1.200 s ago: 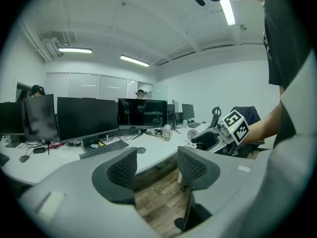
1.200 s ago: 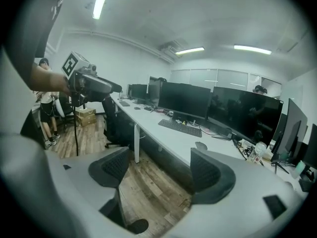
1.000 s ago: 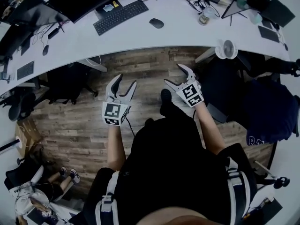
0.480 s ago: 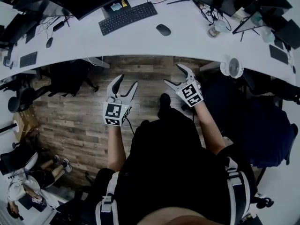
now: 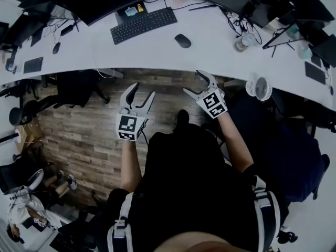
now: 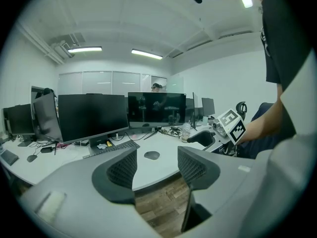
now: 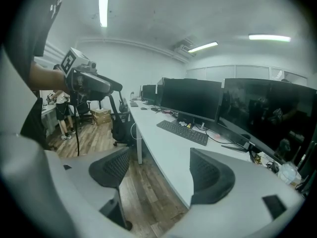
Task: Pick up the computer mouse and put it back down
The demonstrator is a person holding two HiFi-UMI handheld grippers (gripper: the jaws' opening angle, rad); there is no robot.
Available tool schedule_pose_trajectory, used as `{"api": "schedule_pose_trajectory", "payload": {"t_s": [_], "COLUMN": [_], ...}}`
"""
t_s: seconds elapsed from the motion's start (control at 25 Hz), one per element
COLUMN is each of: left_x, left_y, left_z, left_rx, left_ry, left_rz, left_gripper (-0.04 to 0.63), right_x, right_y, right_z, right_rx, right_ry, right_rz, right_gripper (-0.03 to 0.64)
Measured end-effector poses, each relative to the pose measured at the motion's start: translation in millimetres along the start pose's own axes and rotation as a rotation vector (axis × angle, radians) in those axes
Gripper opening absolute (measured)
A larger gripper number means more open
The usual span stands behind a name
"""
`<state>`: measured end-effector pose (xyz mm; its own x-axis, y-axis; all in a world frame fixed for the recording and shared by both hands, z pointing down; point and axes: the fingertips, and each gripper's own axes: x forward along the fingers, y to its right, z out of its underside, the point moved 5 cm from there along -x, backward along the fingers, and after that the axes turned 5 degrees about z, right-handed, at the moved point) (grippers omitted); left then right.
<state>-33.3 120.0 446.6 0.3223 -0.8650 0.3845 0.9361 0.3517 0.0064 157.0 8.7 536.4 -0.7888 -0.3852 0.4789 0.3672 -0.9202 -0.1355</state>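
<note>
Both spread, empty: left tongs, right tongs (mouse seemingly untouched).

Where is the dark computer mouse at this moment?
In the head view, the dark oval computer mouse lies on the white curved desk, just right of the black keyboard and ahead of the right gripper.

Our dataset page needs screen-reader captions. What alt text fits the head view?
A person holds the left gripper and right gripper, both open and empty, above a wood floor before a curved white desk. A computer mouse lies there beside a keyboard.
</note>
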Motion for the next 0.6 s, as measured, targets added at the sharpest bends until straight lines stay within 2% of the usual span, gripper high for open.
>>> {"api": "schedule_pose_trajectory", "payload": {"t_s": [0.2, 0.6], "left_x": [10.9, 14.6], "left_y": [4.0, -20.0], "left_z": [-2.9, 0.5], "left_rx": [0.0, -0.006], "left_ry": [-0.008, -0.021], "left_rz": [0.011, 0.0], "left_gripper": [0.256, 0.256], "right_x": [4.0, 23.3], "right_y": [15.0, 19.2], "right_z": [1.7, -2.3], "right_rx": [0.014, 0.018], "right_ry": [0.002, -0.007], "right_rz": [0.005, 0.0], "right_gripper": [0.38, 0.379]}}
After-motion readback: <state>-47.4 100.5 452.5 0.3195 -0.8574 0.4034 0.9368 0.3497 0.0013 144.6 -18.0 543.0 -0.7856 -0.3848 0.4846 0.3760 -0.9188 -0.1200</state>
